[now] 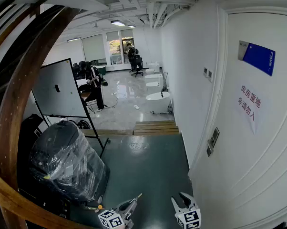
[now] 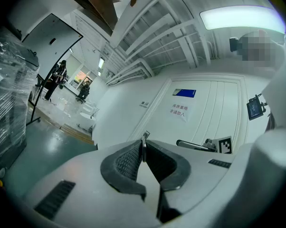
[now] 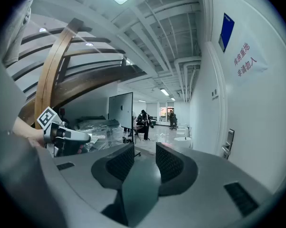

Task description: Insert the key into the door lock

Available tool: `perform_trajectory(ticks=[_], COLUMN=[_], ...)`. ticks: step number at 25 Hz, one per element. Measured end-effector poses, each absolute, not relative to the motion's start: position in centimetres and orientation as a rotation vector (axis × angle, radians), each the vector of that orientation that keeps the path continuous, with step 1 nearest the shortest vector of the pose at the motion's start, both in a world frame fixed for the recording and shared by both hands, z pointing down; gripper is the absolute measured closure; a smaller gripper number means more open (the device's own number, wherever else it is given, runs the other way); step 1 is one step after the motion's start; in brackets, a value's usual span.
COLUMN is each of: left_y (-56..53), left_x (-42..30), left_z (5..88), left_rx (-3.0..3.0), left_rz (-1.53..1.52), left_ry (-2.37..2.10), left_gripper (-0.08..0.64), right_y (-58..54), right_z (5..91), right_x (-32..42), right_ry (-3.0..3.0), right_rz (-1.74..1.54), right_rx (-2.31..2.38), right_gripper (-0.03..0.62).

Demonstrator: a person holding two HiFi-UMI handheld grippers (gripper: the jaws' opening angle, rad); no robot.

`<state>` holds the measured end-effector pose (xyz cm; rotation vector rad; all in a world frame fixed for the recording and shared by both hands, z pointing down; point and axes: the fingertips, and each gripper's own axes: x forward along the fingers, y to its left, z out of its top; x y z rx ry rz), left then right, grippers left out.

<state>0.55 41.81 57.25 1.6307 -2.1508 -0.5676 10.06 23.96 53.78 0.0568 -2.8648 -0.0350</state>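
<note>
Low in the frame, the left gripper (image 1: 132, 203) is clenched on a thin grey metal key (image 2: 143, 148), its ribbed black pads pressed flat against both faces of the blade. The right gripper (image 1: 181, 200) hangs just beside it with its jaws parted and nothing between them. In the left gripper view the key stands edge-on, its long axis running out along the jaws and its tip aimed at the panelled white door (image 1: 258, 166) ahead. From the head view the blade juts from the jaws toward the upper right of the frame. It is well apart from the small metal lock plate (image 1: 212, 141) at the door's left edge, right of centre. A blue rectangular sign (image 1: 259, 57) and a white paper notice with red characters (image 1: 248, 104) hang on the door at upper right. Along the white wall in the upper middle sit several white oval tubs (image 1: 158, 98); what they hold cannot be made out. At lower left, a black bulky object wrapped in clear plastic film (image 1: 67, 161) stands on the dark green floor (image 1: 148, 171).
</note>
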Motion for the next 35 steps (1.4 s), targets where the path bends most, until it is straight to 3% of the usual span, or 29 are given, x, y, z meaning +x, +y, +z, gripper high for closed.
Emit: perform_trajectory(ticks=[13,35], left_y=[40.9,34.7], left_x=[1.6,7.6], left_z=[58.4,59.4], left_rx=[1.622,1.570], left_rz=[-0.580,-0.741], left_ry=[-2.147,-2.085], left_gripper=[0.529,0.529], right_y=[22.0,17.1], right_z=[53.1,53.5], right_x=[11.1,17.6], right_ry=[-2.959,-2.956], right_rz=[0.178,0.007], right_rx=[0.036,-0.008], right_gripper=[0.442,0.442])
